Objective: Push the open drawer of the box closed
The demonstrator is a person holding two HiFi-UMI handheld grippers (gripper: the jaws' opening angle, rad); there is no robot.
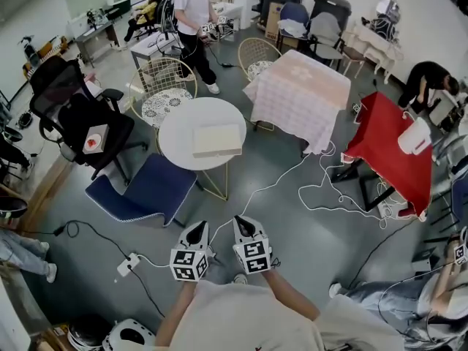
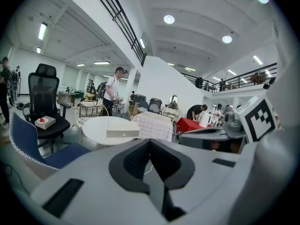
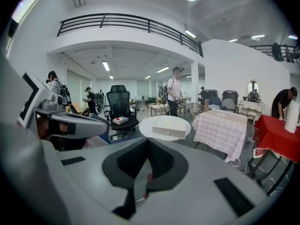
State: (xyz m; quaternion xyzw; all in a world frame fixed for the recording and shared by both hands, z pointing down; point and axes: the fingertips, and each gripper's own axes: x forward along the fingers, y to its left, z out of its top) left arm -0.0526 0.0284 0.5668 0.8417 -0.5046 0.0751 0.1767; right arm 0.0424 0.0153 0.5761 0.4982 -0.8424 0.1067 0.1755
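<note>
A cream box lies on a round white table ahead of me across the floor. In the right gripper view the box shows its long front with a small knob; how far the drawer stands out I cannot tell. The left gripper view has the box on the same table. Both grippers hang side by side low in the head view, well short of the table. My left gripper is shut and empty. My right gripper is also shut, with nothing held.
A blue chair stands before the table on the left, a black office chair beyond it. A pink checked table and a red table are to the right. White cables trail over the floor. A person stands behind.
</note>
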